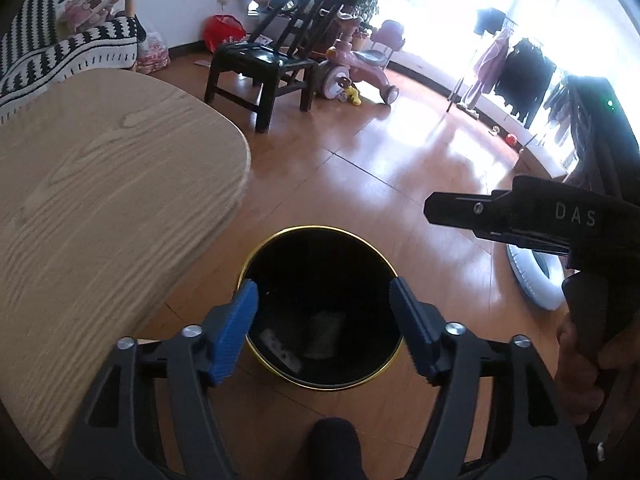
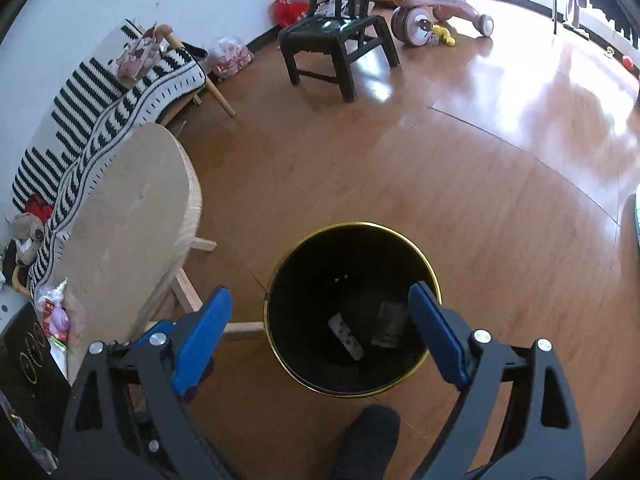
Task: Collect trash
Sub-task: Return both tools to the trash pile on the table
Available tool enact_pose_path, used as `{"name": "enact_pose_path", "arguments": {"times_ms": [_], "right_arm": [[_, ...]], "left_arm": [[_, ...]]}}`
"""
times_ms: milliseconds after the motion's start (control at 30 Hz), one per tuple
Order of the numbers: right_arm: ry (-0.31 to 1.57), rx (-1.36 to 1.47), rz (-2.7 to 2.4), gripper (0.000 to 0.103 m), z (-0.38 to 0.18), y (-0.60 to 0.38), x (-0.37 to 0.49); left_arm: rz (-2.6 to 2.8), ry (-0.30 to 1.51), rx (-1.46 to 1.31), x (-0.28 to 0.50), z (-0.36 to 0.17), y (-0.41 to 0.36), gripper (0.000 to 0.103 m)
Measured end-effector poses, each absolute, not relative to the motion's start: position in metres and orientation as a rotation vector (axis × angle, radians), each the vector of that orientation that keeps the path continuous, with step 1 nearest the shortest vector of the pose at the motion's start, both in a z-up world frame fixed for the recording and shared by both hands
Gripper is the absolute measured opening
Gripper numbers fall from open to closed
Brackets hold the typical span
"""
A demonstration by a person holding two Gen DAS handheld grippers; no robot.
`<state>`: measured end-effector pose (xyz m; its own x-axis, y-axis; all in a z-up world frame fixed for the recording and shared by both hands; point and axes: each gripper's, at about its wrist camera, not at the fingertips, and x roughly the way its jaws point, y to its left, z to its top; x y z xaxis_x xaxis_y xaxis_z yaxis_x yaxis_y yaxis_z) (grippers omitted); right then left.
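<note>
Left wrist view: my left gripper [image 1: 324,320] hangs over the bin [image 1: 256,256], jaws spread wide with nothing between them. Two scraps lie at the bottom, a pale strip [image 1: 280,350] at seven o'clock of the bin's floor and a grey wrapper [image 1: 326,334] just beside it. I judge the drop step done here; the next move calls for pulling back to look for more trash. The table [image 1: 100,200] sits at ten o'clock, bare in what shows. My right gripper [image 1: 434,210] reaches in from three o'clock, seen side-on, a hand [image 1: 580,364] on its handle.

Right wrist view: my right gripper [image 2: 320,320] also tilts down at the bin [image 2: 400,236], jaws wide and empty, the far one over the rim at four o'clock. The strip [image 2: 346,336] and wrapper [image 2: 390,322] rest inside. A sock-clad foot [image 2: 368,440] stands at six o'clock.
</note>
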<state>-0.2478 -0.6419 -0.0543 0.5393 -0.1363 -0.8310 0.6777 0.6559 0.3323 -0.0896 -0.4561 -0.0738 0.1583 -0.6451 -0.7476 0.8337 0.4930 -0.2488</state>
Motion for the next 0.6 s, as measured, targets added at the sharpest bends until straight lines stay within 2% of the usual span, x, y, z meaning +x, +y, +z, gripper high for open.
{"name": "enact_pose_path", "arguments": {"times_ms": [233, 600], "right_arm": [[0.831, 0.594, -0.467, 0.094, -0.016, -0.597, -0.212], [0.821, 0.398, -0.176, 0.096, 0.027, -0.449, -0.096]], "left_arm": [[-1.019, 0.847, 0.224, -0.078, -0.035, -0.403, 0.091], [-0.696, 0.756, 0.138, -0.012, 0.012, -0.225, 0.094]]}}
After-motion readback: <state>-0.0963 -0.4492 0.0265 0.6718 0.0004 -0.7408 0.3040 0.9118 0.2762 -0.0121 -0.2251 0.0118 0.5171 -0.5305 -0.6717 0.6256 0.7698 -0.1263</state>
